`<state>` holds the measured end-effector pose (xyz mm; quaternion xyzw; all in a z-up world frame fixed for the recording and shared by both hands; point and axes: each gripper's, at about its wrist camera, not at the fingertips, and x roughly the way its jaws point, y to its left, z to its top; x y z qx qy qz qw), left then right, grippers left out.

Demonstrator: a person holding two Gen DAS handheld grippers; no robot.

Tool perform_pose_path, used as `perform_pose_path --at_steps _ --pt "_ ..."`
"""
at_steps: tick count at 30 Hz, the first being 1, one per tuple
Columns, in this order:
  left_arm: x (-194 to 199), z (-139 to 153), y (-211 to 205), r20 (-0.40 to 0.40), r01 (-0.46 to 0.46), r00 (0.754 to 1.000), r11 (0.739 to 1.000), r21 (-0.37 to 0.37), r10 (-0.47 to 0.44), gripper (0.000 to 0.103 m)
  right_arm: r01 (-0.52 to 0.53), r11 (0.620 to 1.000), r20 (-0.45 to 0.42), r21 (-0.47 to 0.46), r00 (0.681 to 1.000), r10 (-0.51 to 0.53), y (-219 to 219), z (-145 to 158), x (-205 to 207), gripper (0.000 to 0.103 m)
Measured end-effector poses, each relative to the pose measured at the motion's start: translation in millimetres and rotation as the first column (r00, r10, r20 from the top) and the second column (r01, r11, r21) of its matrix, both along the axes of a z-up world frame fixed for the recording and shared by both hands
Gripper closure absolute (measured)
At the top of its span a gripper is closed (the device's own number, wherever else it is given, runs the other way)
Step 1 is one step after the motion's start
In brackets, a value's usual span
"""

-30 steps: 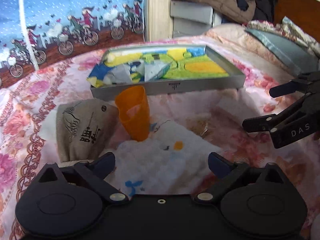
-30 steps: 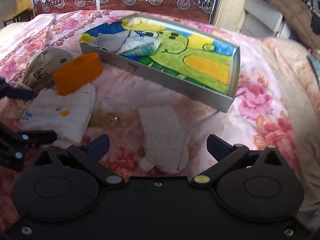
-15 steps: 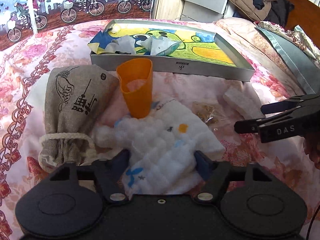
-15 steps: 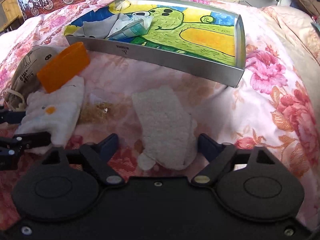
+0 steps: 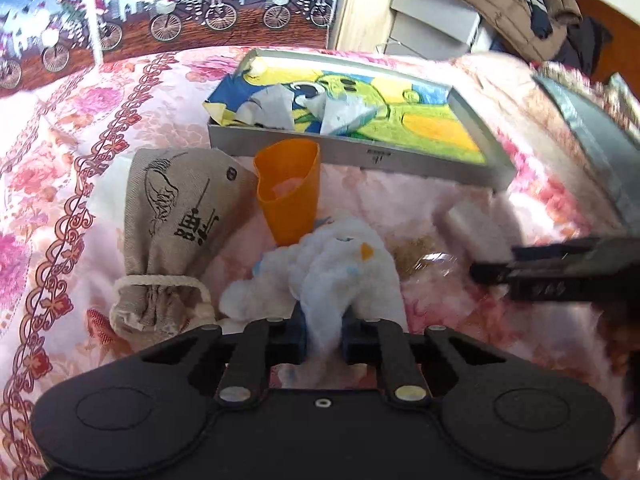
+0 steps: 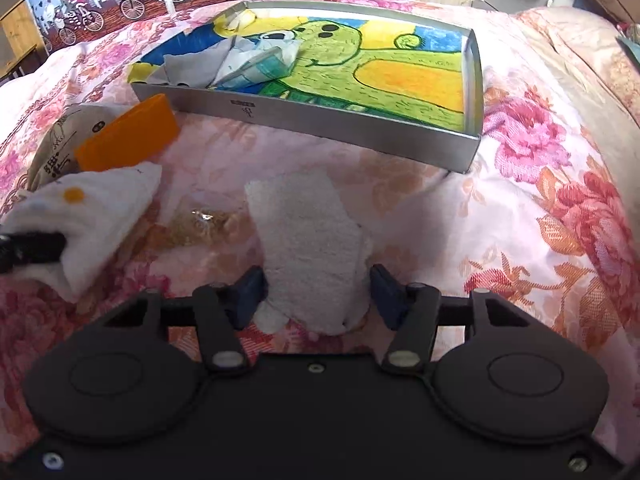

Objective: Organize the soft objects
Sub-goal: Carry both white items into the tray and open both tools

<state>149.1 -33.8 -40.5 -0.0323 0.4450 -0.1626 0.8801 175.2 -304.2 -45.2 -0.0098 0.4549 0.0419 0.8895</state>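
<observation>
Beige drawstring bag [image 5: 176,232] at centre left bears black printed characters too stylised to read, and the silver tray [image 5: 360,156] shows a small illegible mark on its front wall. Just closed, the left gripper [image 5: 322,334] pinches the white quilted cloth [image 5: 340,268] below the orange cup [image 5: 290,190]; the right gripper [image 6: 316,292], closing, straddles the cream terry cloth [image 6: 308,232] unpressed at bottom centre, beside a clear crinkled packet [image 6: 200,220]
</observation>
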Motion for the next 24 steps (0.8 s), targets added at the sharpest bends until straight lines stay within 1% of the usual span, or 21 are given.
perform_pose_path --at_steps 4,10,13,15,17,20,24 --pt "-5.6 16.4 9.7 -0.022 -0.034 0.999 0.996 -0.087 0.032 0.089 -0.026 0.999 0.033 0.022 0.999 0.025 7.8 12.4 -6.0 0.054" --pt "-17.6 34.4 11.5 0.026 -0.020 0.999 0.989 -0.147 0.024 0.090 -0.065 0.996 0.087 0.069 0.994 0.059 17.3 32.6 -16.4 0.054" --pt "-20.6 41.6 14.4 0.066 -0.015 0.997 0.979 -0.206 0.029 0.090 -0.072 0.995 0.125 0.076 0.990 0.062 19.0 43.0 -22.0 0.054" --pt "-22.6 46.4 14.6 0.096 -0.012 0.995 0.973 -0.230 0.035 0.090 -0.068 0.995 0.154 0.077 0.987 0.056 18.8 50.3 -24.5 0.054" --pt "-24.7 50.4 12.7 0.140 -0.014 0.989 0.973 -0.231 0.047 0.089 -0.058 0.995 0.184 0.077 0.982 0.043 16.0 56.7 -25.2 0.054" --pt "-26.2 54.8 8.1 0.217 -0.022 0.974 0.976 -0.215 0.070 0.089 -0.046 0.997 0.237 0.057 0.971 0.031 9.8 64.9 -24.9 0.054" --pt "-26.0 59.5 9.2 0.278 -0.035 0.955 0.967 -0.254 0.108 0.089 -0.013 0.998 0.302 0.068 0.953 -0.008 -0.7 72.3 -23.2 0.054"
